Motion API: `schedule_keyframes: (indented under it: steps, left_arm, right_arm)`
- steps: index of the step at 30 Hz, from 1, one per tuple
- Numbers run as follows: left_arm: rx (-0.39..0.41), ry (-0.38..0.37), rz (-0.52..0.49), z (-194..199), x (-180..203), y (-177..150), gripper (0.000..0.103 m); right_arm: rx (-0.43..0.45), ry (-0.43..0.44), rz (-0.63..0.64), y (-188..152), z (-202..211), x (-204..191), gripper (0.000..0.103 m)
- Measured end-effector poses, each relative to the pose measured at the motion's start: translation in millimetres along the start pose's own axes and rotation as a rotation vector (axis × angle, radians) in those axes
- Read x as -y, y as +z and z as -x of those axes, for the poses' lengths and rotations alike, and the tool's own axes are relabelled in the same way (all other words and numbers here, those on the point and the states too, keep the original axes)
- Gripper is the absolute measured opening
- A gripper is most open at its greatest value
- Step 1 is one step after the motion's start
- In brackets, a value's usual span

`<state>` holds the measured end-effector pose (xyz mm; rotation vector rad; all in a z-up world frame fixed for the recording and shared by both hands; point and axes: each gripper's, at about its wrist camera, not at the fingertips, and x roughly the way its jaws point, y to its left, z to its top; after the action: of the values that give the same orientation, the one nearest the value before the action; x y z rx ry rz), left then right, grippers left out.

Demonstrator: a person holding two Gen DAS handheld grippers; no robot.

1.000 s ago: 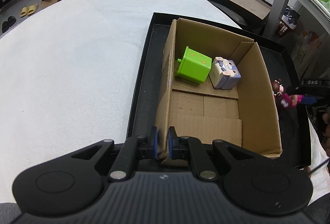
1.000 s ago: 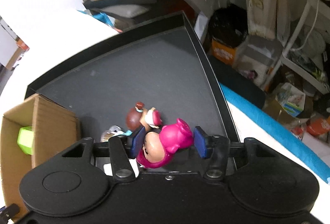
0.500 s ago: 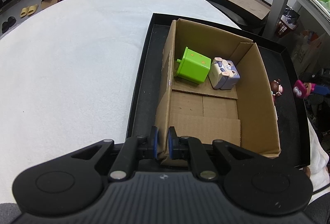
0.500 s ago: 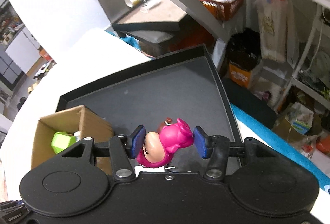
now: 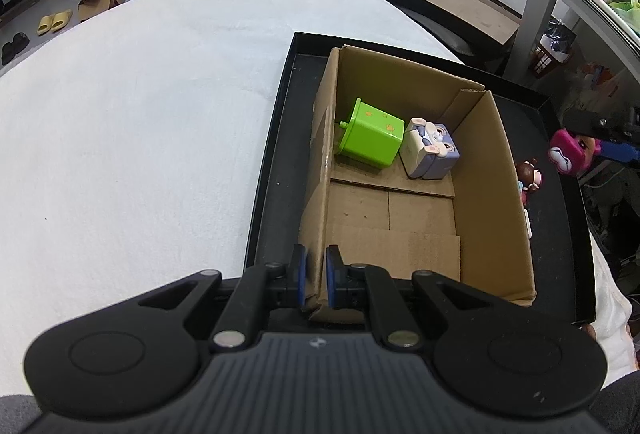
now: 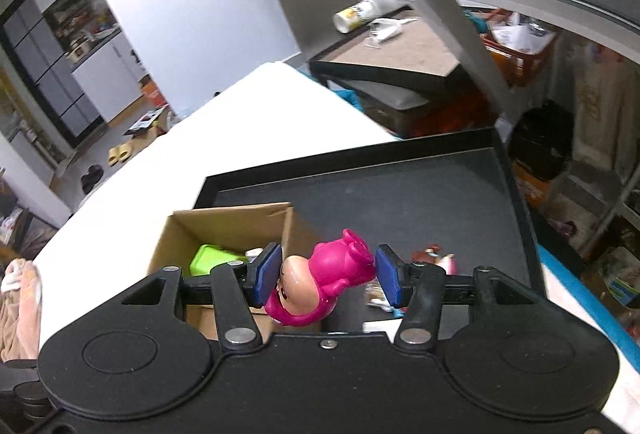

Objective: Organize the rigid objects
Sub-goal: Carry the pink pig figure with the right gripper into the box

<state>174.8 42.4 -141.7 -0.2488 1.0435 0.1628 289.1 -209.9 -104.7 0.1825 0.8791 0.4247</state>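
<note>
An open cardboard box (image 5: 486,202) stands in a black tray (image 5: 276,138). It holds a green cube toy (image 5: 370,140) and a lilac-and-white animal cube (image 5: 430,150). My left gripper (image 5: 316,276) is shut on the box's near left wall. My right gripper (image 6: 327,276) is shut on a pink figure (image 6: 320,282), held in the air above the tray by the box's right wall; the figure also shows in the left wrist view (image 5: 570,152). A small brown-haired doll (image 5: 528,174) lies on the tray right of the box.
The tray sits on a white cloth-covered table (image 5: 140,134). A low black side table (image 5: 452,6) with a cup and a mask stands behind. A cluttered shelf and bags (image 6: 580,138) are at the right. White flat pieces (image 6: 380,304) lie on the tray near the doll.
My right gripper has lifted the pink figure off the tray and carried it up and left, toward the box. The left gripper and box have stayed still.
</note>
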Motion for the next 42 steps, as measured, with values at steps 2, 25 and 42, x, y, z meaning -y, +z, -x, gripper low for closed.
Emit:
schedule_keyframes:
  steps: [2, 25, 42]
  left_arm:
    - [-0.002, -0.005, 0.003, -0.4, -1.1, 0.0, 0.009]
    - [-0.008, -0.055, 0.030, -2.8, -11.7, -1.5, 0.009]
    - [-0.013, -0.077, 0.031, -2.3, -16.6, -0.7, 0.010]
  right_arm:
    - [0.005, 0.014, 0.012, 0.1, 0.4, -7.3, 0.050]
    - [-0.082, 0.103, 0.128, -22.9, -31.9, -82.3, 0.051]
    - [-0.144, 0.106, 0.114, -36.4, -66.5, -98.7, 0.051]
